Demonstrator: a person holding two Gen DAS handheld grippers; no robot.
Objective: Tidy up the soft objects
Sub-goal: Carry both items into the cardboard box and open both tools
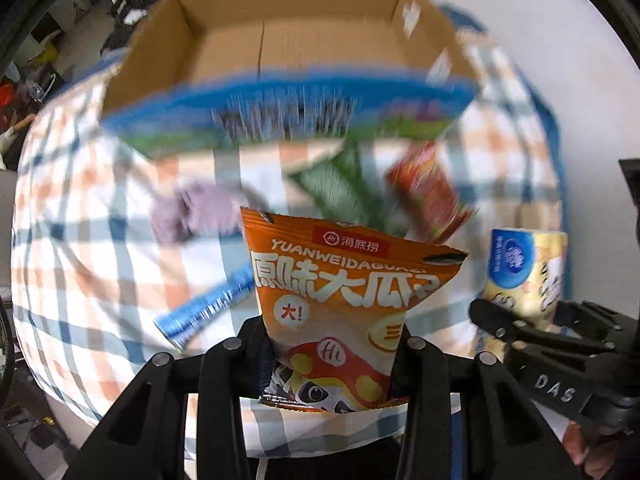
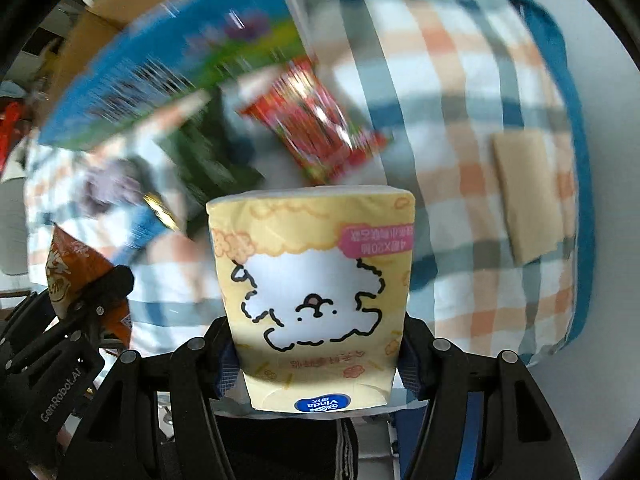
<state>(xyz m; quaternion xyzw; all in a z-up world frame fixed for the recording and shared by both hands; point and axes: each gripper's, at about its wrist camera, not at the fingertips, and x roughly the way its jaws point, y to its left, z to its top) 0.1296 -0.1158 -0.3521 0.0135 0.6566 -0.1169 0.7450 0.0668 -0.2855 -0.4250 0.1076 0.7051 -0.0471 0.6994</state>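
Note:
My left gripper point(image 1: 332, 356) is shut on an orange snack bag point(image 1: 340, 304) and holds it above the checked cloth point(image 1: 80, 240). My right gripper point(image 2: 316, 356) is shut on a yellow tissue pack point(image 2: 316, 288) with a cartoon sheep. The tissue pack also shows at the right in the left wrist view point(image 1: 524, 272), and the orange snack bag shows at the left in the right wrist view point(image 2: 76, 272). An open cardboard box point(image 1: 296, 44) stands at the far side of the cloth. The background is blurred by motion.
On the cloth lie a red snack packet point(image 1: 432, 188), a green packet point(image 1: 340, 184), a purple cloth lump point(image 1: 188, 212) and a blue packet point(image 1: 200, 312). A tan flat piece point(image 2: 528, 204) lies at the right. The cloth's blue border point(image 2: 576, 120) runs along the right.

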